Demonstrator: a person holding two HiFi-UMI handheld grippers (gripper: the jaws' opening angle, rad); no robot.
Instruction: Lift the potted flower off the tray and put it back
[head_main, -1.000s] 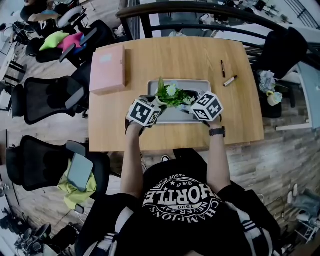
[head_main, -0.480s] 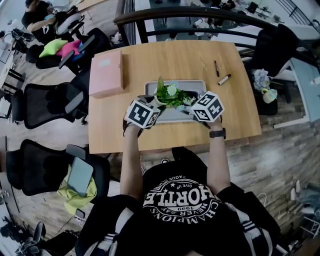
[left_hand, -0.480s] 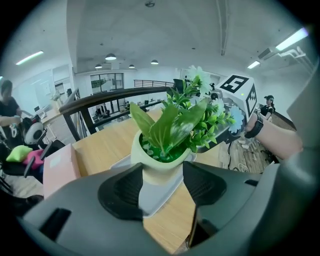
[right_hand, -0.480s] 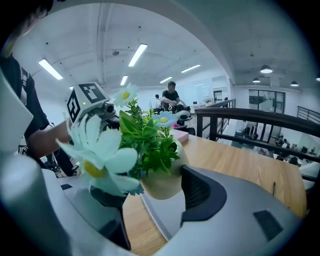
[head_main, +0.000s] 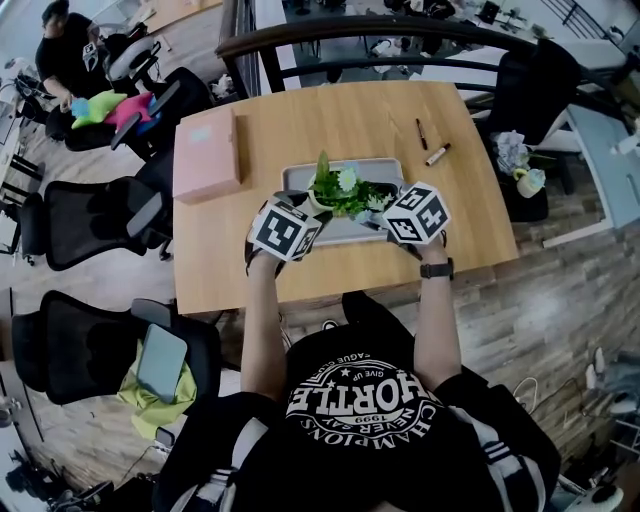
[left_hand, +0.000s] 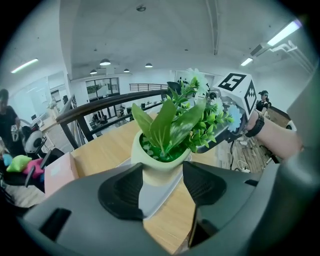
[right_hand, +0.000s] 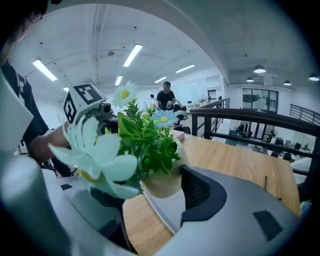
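Now we have raised the pot (left_hand: 159, 167) slightly, just clear of the tray (head_main: 395, 166), with left tongs (left_hand: 162, 185) and right tongs (right_hand: 151, 192) clamping its sides, both angled down over the tabletop (head_main: 330, 120).

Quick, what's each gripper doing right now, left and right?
Left gripper: closed on the potted flower, pads against the pot.
Right gripper: closed on the same potted flower, from the other side.
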